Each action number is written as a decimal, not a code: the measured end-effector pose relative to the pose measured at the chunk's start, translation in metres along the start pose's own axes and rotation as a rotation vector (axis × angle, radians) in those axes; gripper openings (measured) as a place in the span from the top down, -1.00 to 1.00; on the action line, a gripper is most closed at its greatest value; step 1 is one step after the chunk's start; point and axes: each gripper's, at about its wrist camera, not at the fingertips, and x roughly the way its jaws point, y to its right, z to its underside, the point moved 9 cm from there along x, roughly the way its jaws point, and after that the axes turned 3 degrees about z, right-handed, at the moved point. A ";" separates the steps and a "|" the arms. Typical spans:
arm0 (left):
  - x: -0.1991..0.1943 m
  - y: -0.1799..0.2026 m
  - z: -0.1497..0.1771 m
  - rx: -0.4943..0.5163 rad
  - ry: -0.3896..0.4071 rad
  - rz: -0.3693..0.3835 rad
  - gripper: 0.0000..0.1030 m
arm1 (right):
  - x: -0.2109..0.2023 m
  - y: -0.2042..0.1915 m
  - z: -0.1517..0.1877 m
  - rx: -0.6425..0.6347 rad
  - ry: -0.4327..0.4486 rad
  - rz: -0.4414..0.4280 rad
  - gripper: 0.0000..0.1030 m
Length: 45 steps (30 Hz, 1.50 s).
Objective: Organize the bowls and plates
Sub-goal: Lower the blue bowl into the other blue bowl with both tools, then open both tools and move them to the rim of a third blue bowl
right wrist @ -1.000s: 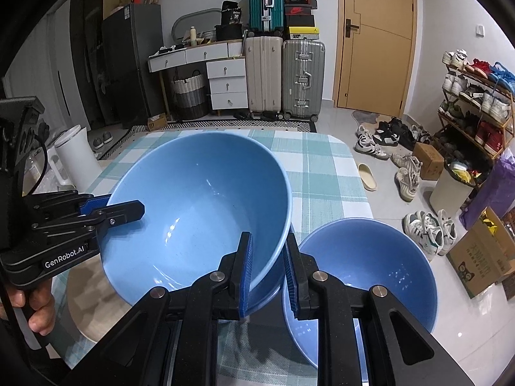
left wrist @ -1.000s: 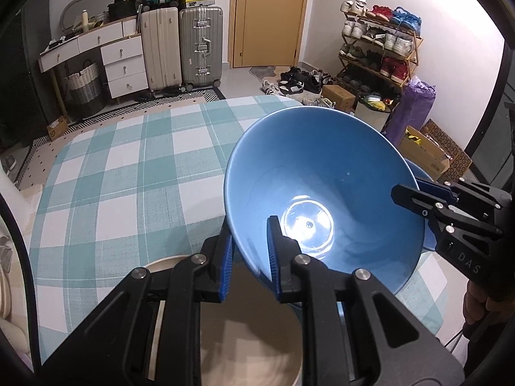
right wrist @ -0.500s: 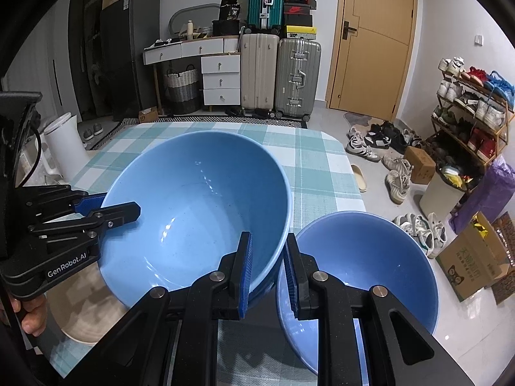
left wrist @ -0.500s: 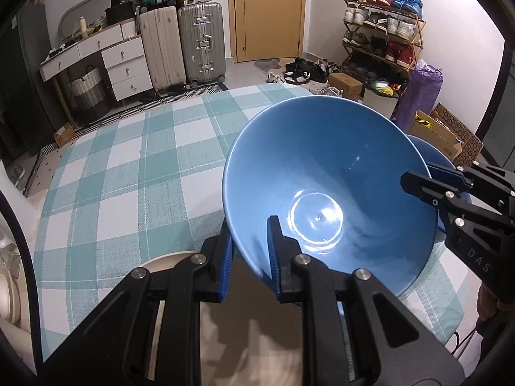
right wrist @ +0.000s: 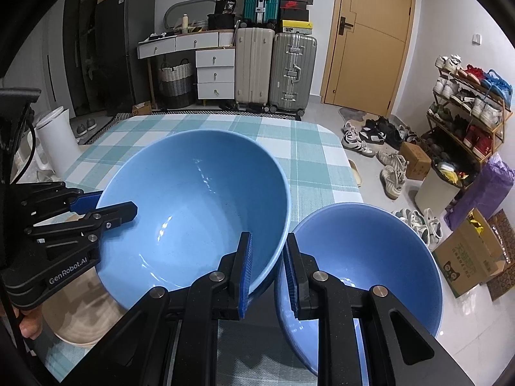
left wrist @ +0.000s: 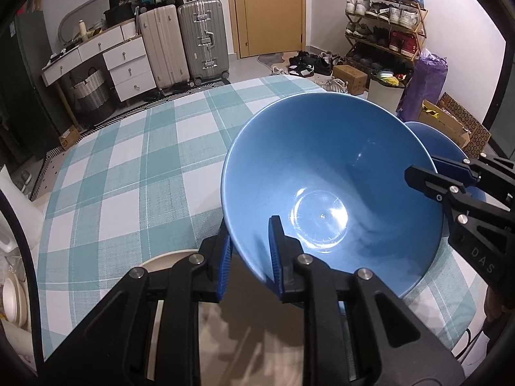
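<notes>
The big bowl (left wrist: 328, 193) is empty, pinched by its rim on both sides: left gripper (left wrist: 249, 257) with jaws just starting to part, right gripper (right wrist: 267, 270) clamped tight. It hangs low over the checked table (left wrist: 128, 173), above the cream plate (left wrist: 161, 260). The small bowl (right wrist: 370, 257) beside it looks empty. Since a second ago the big bowl has sunk closer to the plate.

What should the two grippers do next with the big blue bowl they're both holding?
Probably keep lowering the big blue bowl level onto the table. The left gripper and right gripper each pinch its rim on opposite sides, and it seems to hang just above the checked cloth, beside the smaller blue bowl.
</notes>
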 end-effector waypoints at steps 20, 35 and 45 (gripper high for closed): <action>0.018 -0.012 0.004 -0.014 -0.041 0.018 0.47 | 0.013 0.000 0.007 -0.024 -0.024 0.033 0.55; -0.017 -0.003 -0.001 -0.090 0.003 0.137 -0.66 | -0.029 0.025 -0.004 0.189 0.093 -0.093 -0.70; -0.034 0.027 0.003 -0.120 0.006 0.199 -0.99 | -0.080 0.082 0.011 0.287 0.160 -0.016 -0.99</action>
